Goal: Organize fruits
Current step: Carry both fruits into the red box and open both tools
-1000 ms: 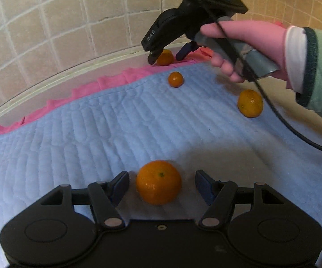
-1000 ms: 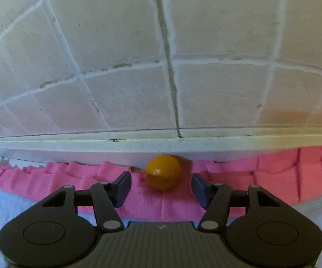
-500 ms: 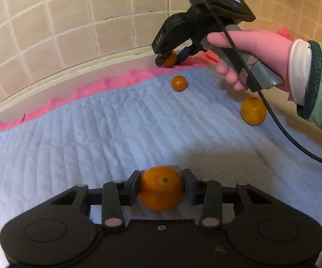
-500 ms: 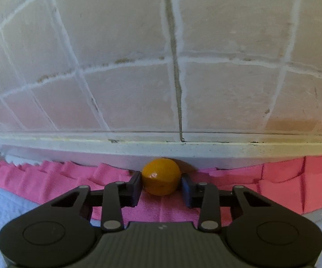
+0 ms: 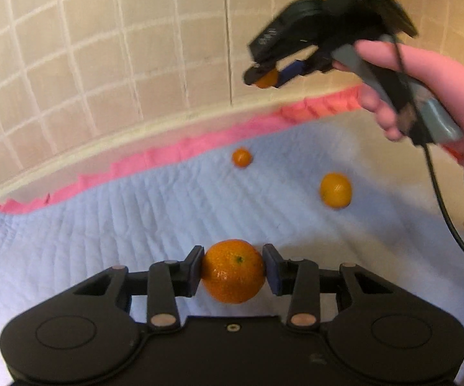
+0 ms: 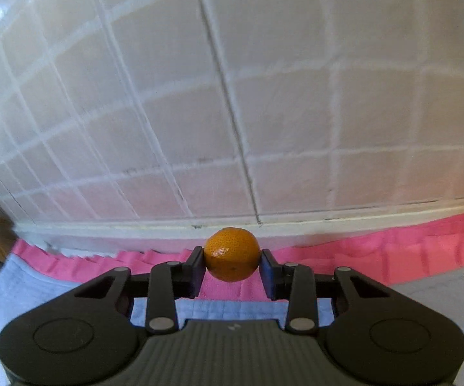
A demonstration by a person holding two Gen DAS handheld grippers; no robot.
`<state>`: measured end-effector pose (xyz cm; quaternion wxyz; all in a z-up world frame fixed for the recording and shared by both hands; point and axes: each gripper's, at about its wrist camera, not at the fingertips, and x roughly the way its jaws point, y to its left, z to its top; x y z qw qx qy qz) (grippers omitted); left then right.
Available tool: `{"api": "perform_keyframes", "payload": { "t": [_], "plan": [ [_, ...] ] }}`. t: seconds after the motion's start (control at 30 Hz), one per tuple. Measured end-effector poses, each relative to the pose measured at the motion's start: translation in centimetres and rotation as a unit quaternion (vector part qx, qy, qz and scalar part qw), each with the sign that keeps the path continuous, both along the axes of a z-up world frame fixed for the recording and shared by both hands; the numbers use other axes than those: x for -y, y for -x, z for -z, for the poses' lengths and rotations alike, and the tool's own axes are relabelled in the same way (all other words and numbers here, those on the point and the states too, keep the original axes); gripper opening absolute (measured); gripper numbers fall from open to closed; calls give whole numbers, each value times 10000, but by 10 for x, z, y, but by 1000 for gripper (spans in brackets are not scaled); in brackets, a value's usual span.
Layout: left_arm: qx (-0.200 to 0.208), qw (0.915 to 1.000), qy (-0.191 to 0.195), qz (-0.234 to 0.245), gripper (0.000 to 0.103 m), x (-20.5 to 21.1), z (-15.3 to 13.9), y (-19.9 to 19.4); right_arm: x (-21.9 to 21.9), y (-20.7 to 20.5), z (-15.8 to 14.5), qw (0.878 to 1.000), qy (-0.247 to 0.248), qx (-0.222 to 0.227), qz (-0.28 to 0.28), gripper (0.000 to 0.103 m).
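A: Where's the fruit sitting in the left gripper?

B: The big mandarin is squeezed between both pads, stem end up, the widest part at the pad faces. It looks clear of the blue quilt, so it can travel.

A: And the right gripper?

B: Clamped on a smaller mandarin, pads on opposite sides (the narrower fruit explains the tighter closure). Beyond the fingertips are the pink frill and tiled wall.

A: Anything left?

B: Two loose mandarins: a small one far ahead of the left fingers, another ahead and to their right.
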<state>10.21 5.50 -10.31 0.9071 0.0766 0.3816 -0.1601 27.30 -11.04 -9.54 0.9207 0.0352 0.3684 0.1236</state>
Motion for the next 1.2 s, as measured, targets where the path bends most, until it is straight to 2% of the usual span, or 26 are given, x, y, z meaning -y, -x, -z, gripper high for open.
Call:
{"api": "perform_keyframes", "payload": {
  "t": [0.17,0.3,0.47,0.63,0.77,0.93,1.1,1.2],
  "plan": [
    [301,9994,149,24,47,17,-28,14,36,51,-44,9986,-184,418,255,38],
    [517,9983,168,223,47,37,-47,19,73,88,-78,9956,-268,739,512,38],
    [825,9938,226,708,47,77,-74,22,129,132,-103,9886,-283,1046,1048,38],
    [992,9842,495,1384,47,134,-97,13,208,176,-116,9767,-330,1116,1805,38],
    [966,9741,736,1906,47,193,-105,1,273,207,-110,9638,-282,998,2458,38],
    [654,9609,1008,2495,47,279,-102,-8,358,240,-91,9429,-366,631,3250,38],
    [441,9472,1013,3011,47,365,-89,-10,426,258,-61,9284,-779,248,3625,38],
    [374,9447,876,3137,47,401,-79,-18,452,260,-40,9250,-943,15,3680,38]
  ]
}}
